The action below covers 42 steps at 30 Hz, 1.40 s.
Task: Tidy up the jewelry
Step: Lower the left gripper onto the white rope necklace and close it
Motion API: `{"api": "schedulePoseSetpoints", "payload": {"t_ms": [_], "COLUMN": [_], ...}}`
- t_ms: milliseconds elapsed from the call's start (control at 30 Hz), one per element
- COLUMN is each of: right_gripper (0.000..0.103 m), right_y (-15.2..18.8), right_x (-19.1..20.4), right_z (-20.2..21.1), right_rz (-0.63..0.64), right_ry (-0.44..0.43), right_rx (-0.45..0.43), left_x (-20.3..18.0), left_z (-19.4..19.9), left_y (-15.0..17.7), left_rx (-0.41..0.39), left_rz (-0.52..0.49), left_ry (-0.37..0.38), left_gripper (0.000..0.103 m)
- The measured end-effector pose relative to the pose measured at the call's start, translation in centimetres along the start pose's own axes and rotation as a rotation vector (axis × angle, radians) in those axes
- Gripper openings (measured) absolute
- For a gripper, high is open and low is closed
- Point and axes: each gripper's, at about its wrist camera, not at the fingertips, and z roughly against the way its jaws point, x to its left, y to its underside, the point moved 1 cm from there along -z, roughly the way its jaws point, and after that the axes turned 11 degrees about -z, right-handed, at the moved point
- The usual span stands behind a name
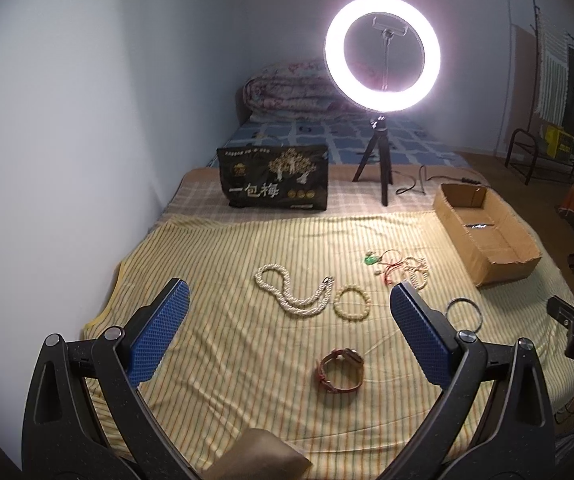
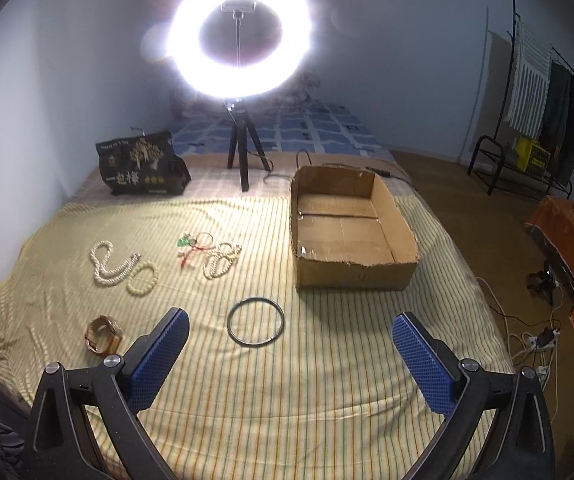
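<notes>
— Blue, dimpled pads are seen on both tools; how are the jaws held?

— The left gripper (image 1: 289,304) is spread wide, with nothing between its fingers. The right gripper (image 2: 290,330) is likewise released and empty. Both are held above the yellow striped sheet (image 2: 327,380), apart from it.

— What is found ahead of the left gripper?

— A red-strapped watch (image 1: 341,370) is seen lying low between its fingers. Further ahead, a long pearl necklace (image 1: 287,294) is laid in loops, and a pale bead bracelet (image 1: 353,304) lies just beside the necklace's right end. Past the right finger's tip, a tangle of small pieces (image 1: 401,266) with red cord and a green charm is gathered. A dark thin bangle (image 1: 463,312) is placed to the right of that finger.

— And ahead of the right gripper?

— The bangle (image 2: 255,322) is seen just ahead, between the fingers and nearer the left one. A cardboard box (image 2: 351,256) is set further ahead, slightly right; whether anything lies in it cannot be told for sure. The watch (image 2: 103,334) is placed to the left of the left finger, the necklace (image 2: 109,266) and bracelet (image 2: 143,278) beyond it, and the tangle (image 2: 211,254) ahead of the bangle.

— What is set at the far end?

— A lit ring light (image 2: 241,36) on a tripod and a black printed bag (image 2: 141,166) are stood there.
</notes>
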Motion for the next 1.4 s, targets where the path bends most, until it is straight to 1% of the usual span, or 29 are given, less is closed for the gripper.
{"api": "schedulePoseSetpoints", "payload": {"t_ms": [167,267,367,433,533,600,667,700,733,767,800,833,867,900,933,967,1067,1133,1167,1300,1400], "right_gripper": [0.103,0.103,0.103,0.103,0.099,0.098,0.097,0.096,0.095,0.093,0.092,0.089,0.086,0.085,0.085,0.084,0.078,0.077,0.075,0.061,0.056], "right_y": [-0.3,-0.5,-1.0,-1.3,-1.8,-1.8,-1.7,-1.6,-1.4,-1.3,-1.1,-0.9,-0.8,-0.7,-0.8,-0.8,-1.1,-1.2,-1.2,-1.1,-0.9], "right_x": [-0.1,0.5,1.3,1.7,2.1,2.3,2.3,2.1,1.9,1.4,1.0,0.5,-0.1,-0.4,-0.9,-1.3,-2.2,-2.4,-2.4,-2.6,-3.2], "right_z": [-1.4,-2.0,-2.8,-3.5,-4.9,-5.9,-7.1,-7.8,-8.5,-9.3,-9.8,-10.7,-11.5,-11.9,-12.5,-12.9,-13.5,-13.7,-13.9,-14.8,-15.5], "right_rz": [0.009,0.06,0.135,0.182,0.237,0.26,0.263,0.258,0.247,0.228,0.214,0.191,0.165,0.147,0.115,0.088,0.034,0.024,0.024,0.008,-0.024], "right_ry": [-0.056,-0.075,-0.074,-0.06,-0.032,-0.029,-0.049,-0.053,-0.049,-0.037,-0.034,-0.033,-0.033,-0.036,-0.042,-0.044,-0.048,-0.044,-0.038,-0.035,-0.039], "right_rx": [0.07,0.071,0.052,0.033,0.027,0.044,0.091,0.122,0.151,0.187,0.21,0.247,0.285,0.304,0.332,0.35,0.379,0.388,0.391,0.424,0.449], "left_x": [1.2,2.2,3.0,3.4,4.1,4.7,5.2,5.5,5.9,6.2,6.6,7.0,7.2,7.5,7.7,7.9,7.7,7.4,7.3,7.9,9.0], "left_z": [-1.9,-3.4,-5.5,-6.5,-8.1,-9.4,-10.9,-11.7,-12.7,-13.6,-14.7,-15.8,-16.6,-17.6,-18.4,-19.0,-20.5,-21.4,-22.0,-24.5,-26.2], "left_y": [-0.1,-0.2,-0.4,-0.5,-0.6,-0.5,-0.2,0.0,0.4,0.7,1.2,1.7,2.1,2.5,2.8,3.0,3.0,2.7,2.6,2.7,3.2], "left_rx": [0.046,0.081,0.148,0.176,0.195,0.209,0.236,0.255,0.288,0.321,0.361,0.396,0.42,0.45,0.474,0.489,0.514,0.528,0.537,0.58,0.607], "left_rz": [-0.028,-0.038,-0.03,-0.029,-0.028,-0.017,0.005,0.023,0.052,0.076,0.109,0.144,0.171,0.203,0.231,0.25,0.295,0.308,0.318,0.378,0.457], "left_ry": [-0.019,-0.011,0.052,0.068,0.093,0.127,0.169,0.179,0.193,0.206,0.226,0.242,0.249,0.263,0.281,0.289,0.321,0.341,0.352,0.34,0.33], "left_gripper": [0.102,0.102,0.102,0.102,0.102,0.102,0.102,0.1,0.092,0.081,0.075,0.068,0.064,0.063,0.06,0.054,0.052,0.05,0.047,0.039,0.039]}}
